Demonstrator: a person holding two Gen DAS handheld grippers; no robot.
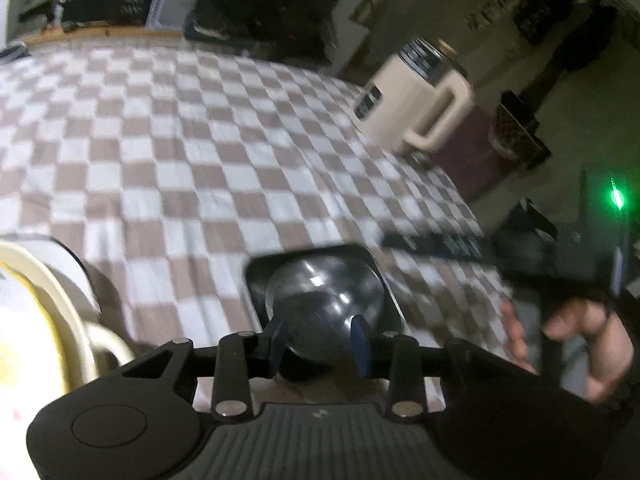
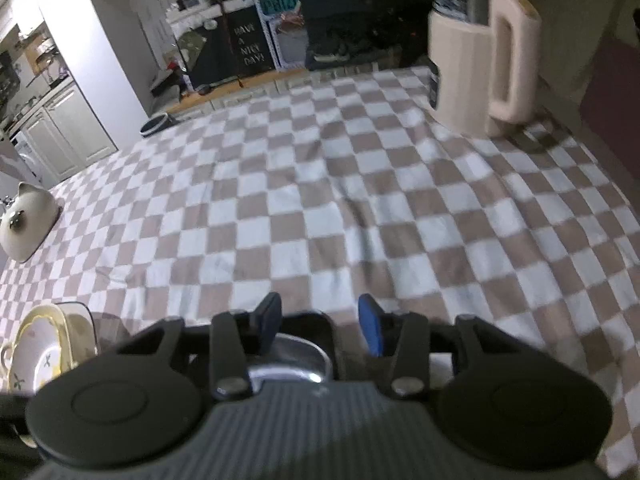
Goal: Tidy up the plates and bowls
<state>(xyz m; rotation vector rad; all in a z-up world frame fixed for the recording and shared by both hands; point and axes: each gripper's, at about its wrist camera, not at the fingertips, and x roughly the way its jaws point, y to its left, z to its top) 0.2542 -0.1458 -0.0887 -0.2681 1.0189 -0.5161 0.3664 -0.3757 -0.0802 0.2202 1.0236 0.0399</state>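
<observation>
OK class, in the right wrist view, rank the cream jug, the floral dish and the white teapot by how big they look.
1. cream jug
2. floral dish, though nearness to the camera and its cut-off edge make this unsure
3. white teapot

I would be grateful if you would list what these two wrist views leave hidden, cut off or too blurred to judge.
- Steel bowl in its black square dish: right wrist view, mostly hidden behind the right gripper; left wrist view, near rim covered by the left gripper.
- Floral plates: left wrist view, cut off by the left edge; their count is unclear.
- Cream jug: left wrist view, motion-blurred; its contents are unreadable.
</observation>
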